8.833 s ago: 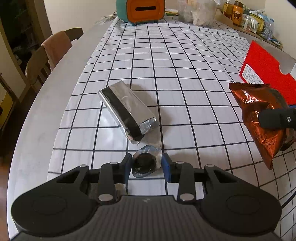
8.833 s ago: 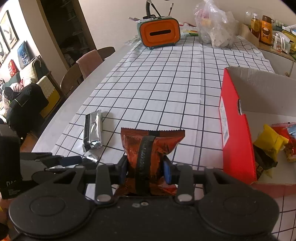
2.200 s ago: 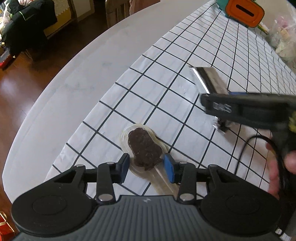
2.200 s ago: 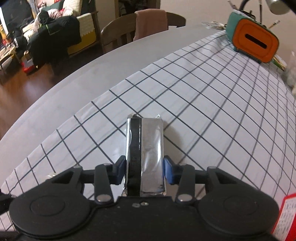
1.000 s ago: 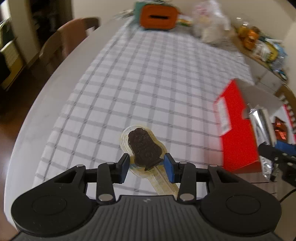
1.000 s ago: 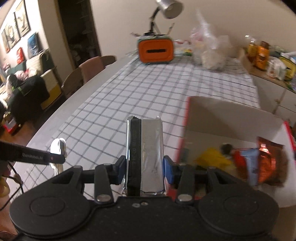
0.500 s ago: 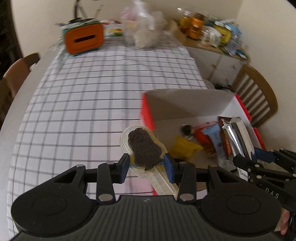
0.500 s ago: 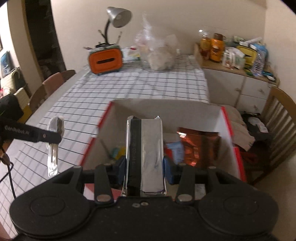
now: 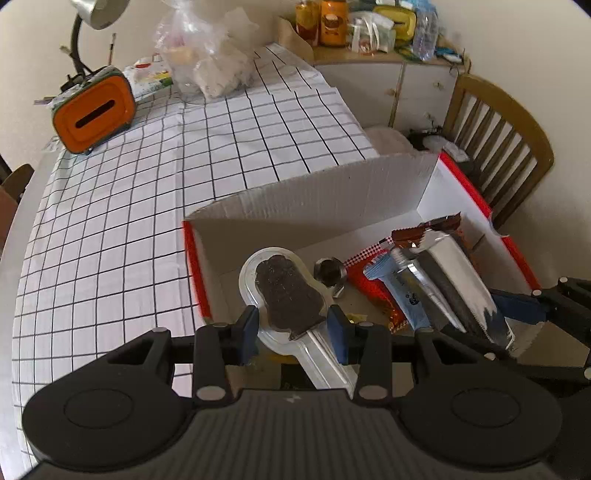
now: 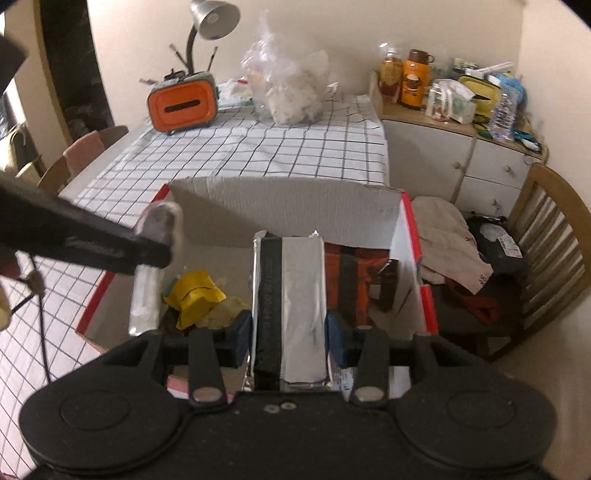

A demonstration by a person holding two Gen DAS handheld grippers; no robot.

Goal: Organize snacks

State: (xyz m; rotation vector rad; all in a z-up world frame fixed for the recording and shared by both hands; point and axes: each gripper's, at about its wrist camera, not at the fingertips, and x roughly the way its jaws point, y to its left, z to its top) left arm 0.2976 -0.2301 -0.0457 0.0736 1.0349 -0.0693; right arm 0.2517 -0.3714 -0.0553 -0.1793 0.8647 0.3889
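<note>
My left gripper (image 9: 291, 328) is shut on a chocolate ice-cream bar in a clear wrapper (image 9: 284, 291), held over the left end of the red cardboard box (image 9: 476, 192). My right gripper (image 10: 288, 334) is shut on a silver foil packet with a black stripe (image 10: 290, 295), held over the same box (image 10: 406, 218) at its right side. In the left wrist view the foil packet (image 9: 458, 280) and right gripper (image 9: 524, 306) show at the right. In the right wrist view the left gripper (image 10: 159, 254) and its bar (image 10: 147, 291) enter from the left. The box holds a yellow packet (image 10: 194, 295), a copper bag (image 10: 351, 280) and a blue packet (image 9: 399, 288).
The box sits at the edge of a white black-grid tablecloth (image 9: 110, 221). An orange tissue box (image 9: 92, 114), a desk lamp (image 10: 207, 26) and a clear plastic bag (image 9: 210, 62) stand at the far end. A wooden chair (image 9: 498, 147) and a cluttered sideboard (image 10: 461, 110) lie to the right.
Both grippers have travelled from the tablecloth to above the box, each still gripping its snack. The left one swung right until the box lay under it; the right one came lower into the box.
</note>
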